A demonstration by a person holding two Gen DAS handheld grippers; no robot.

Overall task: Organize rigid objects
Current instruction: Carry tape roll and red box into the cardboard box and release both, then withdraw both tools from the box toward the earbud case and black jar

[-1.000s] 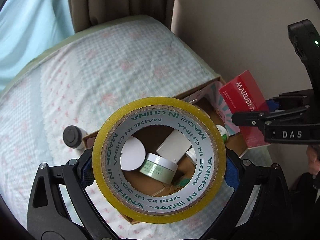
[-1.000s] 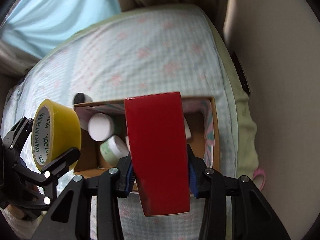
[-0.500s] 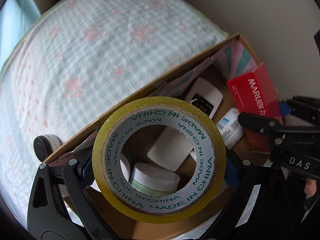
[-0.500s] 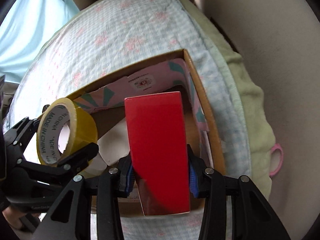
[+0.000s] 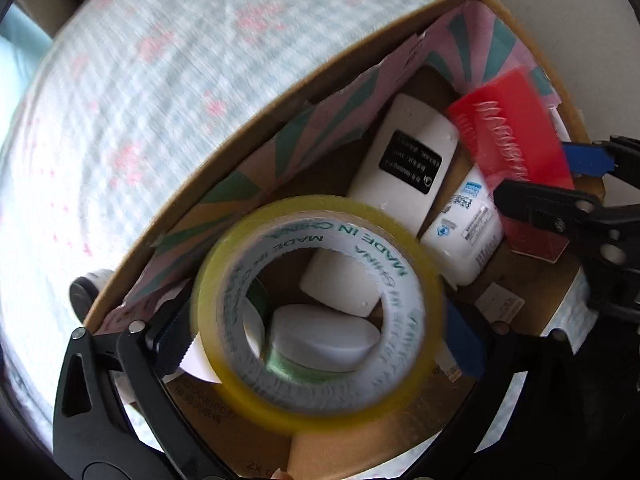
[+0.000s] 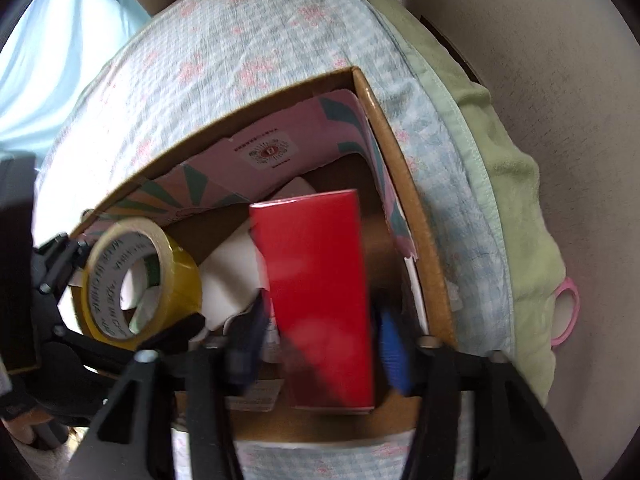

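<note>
Bed cover (image 6: pixel 248 40): checked, pale blue with pink flowers. Green blanket (image 6: pixel 516 184) along its right edge. Pink ring (image 6: pixel 568 312) at the blanket's lower end. Curtain (image 6: pixel 60 40) beyond the cover's far left.

Yellow tape (image 5: pixel 318 308) with white core and green lettering. Bright red box (image 6: pixel 318 276), white print on its side. Brown carton (image 6: pixel 404 216) lined pink with teal rays. Pale blue check bedcover (image 6: pixel 248 40) with pink flowers at 12 o'clock. White bottle (image 5: pixel 466 226), black label on white remote (image 5: pixel 404 160).
</note>
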